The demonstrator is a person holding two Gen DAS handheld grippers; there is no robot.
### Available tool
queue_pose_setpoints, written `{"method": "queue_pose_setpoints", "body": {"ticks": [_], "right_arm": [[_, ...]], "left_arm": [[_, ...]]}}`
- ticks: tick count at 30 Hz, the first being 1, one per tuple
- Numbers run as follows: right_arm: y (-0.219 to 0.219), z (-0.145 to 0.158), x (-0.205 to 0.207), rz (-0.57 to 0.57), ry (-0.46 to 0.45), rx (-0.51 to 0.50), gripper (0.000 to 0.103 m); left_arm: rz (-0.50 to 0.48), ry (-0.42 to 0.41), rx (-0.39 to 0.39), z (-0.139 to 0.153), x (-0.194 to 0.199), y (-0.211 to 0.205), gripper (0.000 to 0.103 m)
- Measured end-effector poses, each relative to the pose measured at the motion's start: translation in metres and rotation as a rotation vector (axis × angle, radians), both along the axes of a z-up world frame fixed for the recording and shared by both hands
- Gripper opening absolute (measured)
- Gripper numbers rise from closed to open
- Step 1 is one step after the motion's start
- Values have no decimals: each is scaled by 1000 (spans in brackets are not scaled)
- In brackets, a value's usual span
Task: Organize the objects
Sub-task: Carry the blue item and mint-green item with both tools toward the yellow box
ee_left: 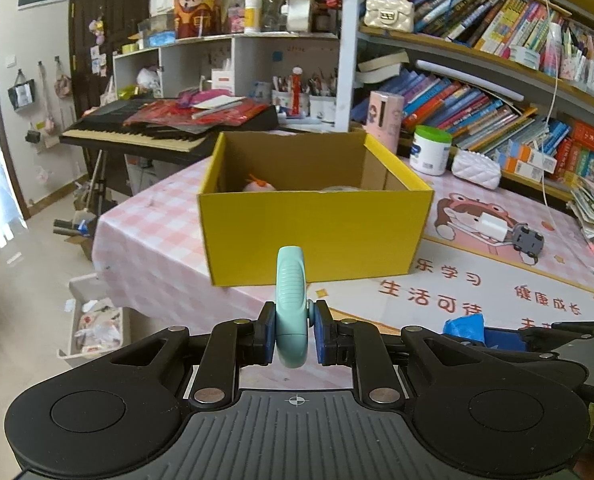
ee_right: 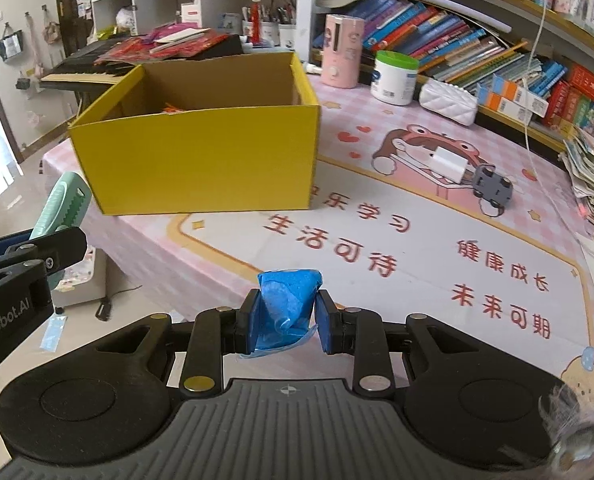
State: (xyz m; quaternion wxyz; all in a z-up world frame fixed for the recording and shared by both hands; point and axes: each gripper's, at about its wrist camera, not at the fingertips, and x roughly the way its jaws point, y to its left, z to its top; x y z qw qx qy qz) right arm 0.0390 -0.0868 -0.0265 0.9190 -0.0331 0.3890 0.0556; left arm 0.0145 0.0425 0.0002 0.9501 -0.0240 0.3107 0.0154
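- The left gripper (ee_left: 291,330) has its fingers (ee_left: 265,332) clamped tight on a mint-green utility knife (ee_left: 291,304), which stands upright between them, just in front of the yellow box (ee_left: 317,228).
- The right gripper (ee_right: 284,326) holds a crumpled blue plastic packet (ee_right: 287,308), the fingers (ee_right: 248,326) narrow and pressing its sides, above the near edge of the tabletop (ee_right: 437,216).
- The yellow box sits open on the tabletop's pink checked cover; something pink with orange bits lies inside.
- A small grey toy car (ee_right: 493,190) rests to the right, well apart from the box, beside a white charger block (ee_right: 449,164).
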Motion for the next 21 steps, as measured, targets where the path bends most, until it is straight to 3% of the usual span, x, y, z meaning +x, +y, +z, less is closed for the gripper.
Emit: {"method": "queue_pose_setpoints", "body": {"ticks": [12,21], "right_arm": [[21,13,3,52,-39,-20,26],[14,49,51,51,-187,4,26]], "left_arm": [[28,-81,-23,19,0,17,17],[55,-168,-8,39,38,18,17]]}}
